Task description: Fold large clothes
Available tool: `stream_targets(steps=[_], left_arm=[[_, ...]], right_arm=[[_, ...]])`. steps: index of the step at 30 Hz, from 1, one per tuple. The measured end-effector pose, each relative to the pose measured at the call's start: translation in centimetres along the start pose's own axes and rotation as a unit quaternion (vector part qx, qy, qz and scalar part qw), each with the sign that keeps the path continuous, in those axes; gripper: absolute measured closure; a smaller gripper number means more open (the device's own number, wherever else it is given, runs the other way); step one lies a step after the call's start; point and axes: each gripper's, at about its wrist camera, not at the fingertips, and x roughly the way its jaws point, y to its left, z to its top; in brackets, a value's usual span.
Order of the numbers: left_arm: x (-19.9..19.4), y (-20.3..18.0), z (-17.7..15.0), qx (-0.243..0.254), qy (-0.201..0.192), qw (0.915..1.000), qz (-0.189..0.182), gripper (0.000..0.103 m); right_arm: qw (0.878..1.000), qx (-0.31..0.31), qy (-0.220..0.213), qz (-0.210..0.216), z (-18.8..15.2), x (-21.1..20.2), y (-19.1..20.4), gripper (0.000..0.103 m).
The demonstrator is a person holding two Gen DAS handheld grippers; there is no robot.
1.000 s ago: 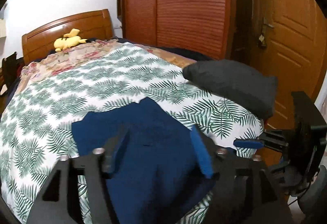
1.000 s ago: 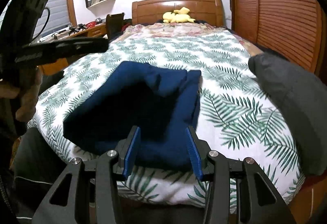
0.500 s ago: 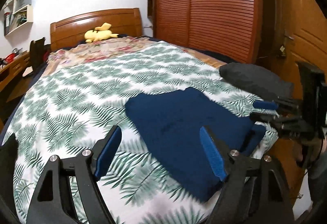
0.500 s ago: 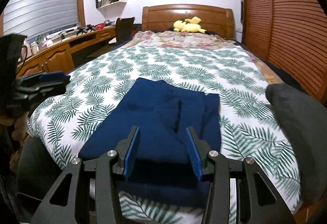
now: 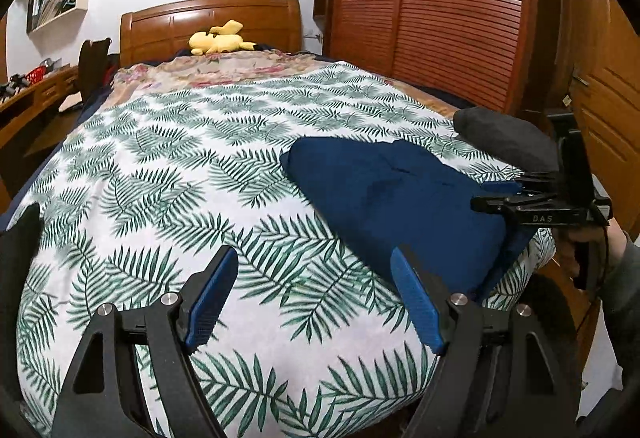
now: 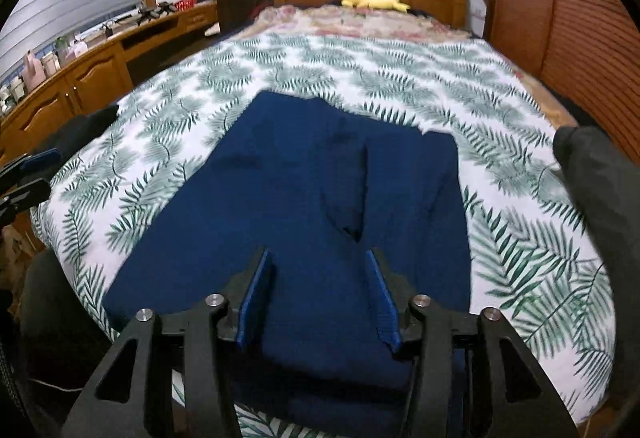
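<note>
Bedroom setting: the navy garment (image 6: 320, 206) lies folded at the foot of the bed (image 5: 200, 166), on the fern-print cover. Both grippers point downward; the left gripper (image 5: 316, 298) fingers stand spread over bare cover, while the right gripper (image 6: 318, 298) fingers are opening above the garment, pinching nothing. The fold appears near complete; the next move likely calls for pinching an edge or withdrawing.

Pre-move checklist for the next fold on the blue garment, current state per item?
1. Blue garment lies on the bed, partly folded: ok.
2. Left hand-held gripper open, nothing between its pads, over bare bedspread beside the garment: ok.
3. Right hand-held gripper jaws opening, above the garment's near part, no cloth pinched: ok.
4. Garment's near edge hangs over the bed's foot: not ok.
5. Dark grey pillow lies right beside the garment; touching or not: cannot tell.
6. Bedspread past the garment free for the fold: ok.
</note>
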Motion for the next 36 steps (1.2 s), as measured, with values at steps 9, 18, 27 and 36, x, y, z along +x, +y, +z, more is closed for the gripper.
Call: stream_targets(steps=[9,18,27,36], left_arm=[[0.3,0.3,-1.0,-0.012,0.008,0.9999,-0.002,0.024],[0.4,0.2,-1.2,-0.012,0.010,0.9999,-0.002,0.024],[0.3,-0.3,-1.1,-0.008,0.009,0.9999,-0.004,0.024],[-0.3,-0.8,-0.7,-0.006,-0.001,0.9999,-0.011,0.024]], right_arm=[[0.999,0.020,0.019,0.017,0.0,1.7,-0.4,0.048],[0.999,-0.002,-0.001,0.033,-0.5,0.7,-0.6,0.095],[0.990,-0.018,-0.128,-0.053,0.3,-7.7,-1.3,0.097],[0.995,0.005,-0.028,-0.093,-3.3,-3.8,-4.5,0.096]])
